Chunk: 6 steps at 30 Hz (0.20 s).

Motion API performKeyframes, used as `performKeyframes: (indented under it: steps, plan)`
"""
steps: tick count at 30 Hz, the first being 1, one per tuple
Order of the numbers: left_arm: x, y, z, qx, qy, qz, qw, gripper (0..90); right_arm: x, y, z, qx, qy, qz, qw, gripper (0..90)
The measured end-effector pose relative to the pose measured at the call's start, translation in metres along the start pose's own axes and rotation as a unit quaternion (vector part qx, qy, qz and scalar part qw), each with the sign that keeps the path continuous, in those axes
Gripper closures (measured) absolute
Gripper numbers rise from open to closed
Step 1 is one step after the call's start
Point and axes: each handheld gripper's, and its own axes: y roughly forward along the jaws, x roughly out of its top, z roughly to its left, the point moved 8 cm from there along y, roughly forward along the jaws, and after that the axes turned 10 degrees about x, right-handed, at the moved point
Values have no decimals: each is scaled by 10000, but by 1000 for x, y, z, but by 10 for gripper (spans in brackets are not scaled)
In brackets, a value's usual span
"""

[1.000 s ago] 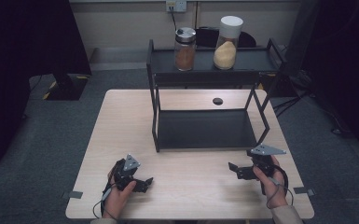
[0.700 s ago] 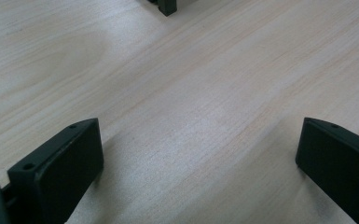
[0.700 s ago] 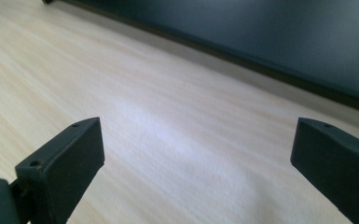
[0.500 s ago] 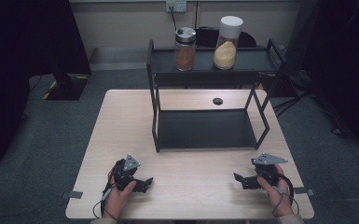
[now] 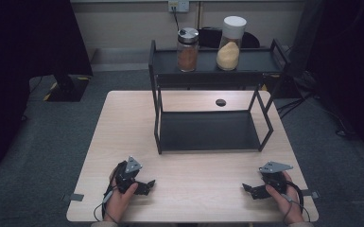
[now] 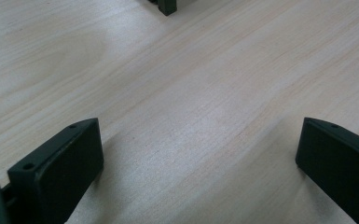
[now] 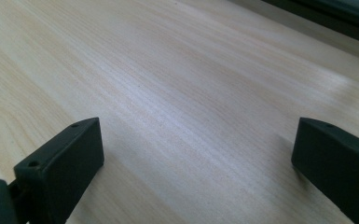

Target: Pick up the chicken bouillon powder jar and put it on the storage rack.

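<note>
While both hands rest near the six o'clock edge, the pale wood-grain rectangular table [image 5: 123, 127] spreads wide under the high view. On its twelve o'clock half stands the black metal two-tier shelf rack [image 5: 208, 130], its lower tray lying on the tabletop and its upper tray raised behind. On that upper tray sit two jars side by side, close but apart: the taller clear jar with a white lid and yellow powder [image 5: 230, 43] toward one o'clock, and the shorter glass jar with a silver lid and reddish-brown powder [image 5: 187, 49] at twelve. A small round dark hole [image 5: 221, 102] marks the tabletop behind the lower tray. At seven o'clock the left gripper [image 5: 147, 186] lies low on the wood, jaws spread wide with only bare table between them. At five o'clock the right gripper [image 5: 248, 190] does likewise, jaws wide apart and holding nothing.
</note>
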Motion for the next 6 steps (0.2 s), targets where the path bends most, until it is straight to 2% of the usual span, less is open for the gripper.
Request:
performKeyframes:
  steps: [6]
  plan:
    - [0, 0, 2, -44, 42, 3, 10000, 0, 1, 1, 2, -61, -31, 67, 10000, 0]
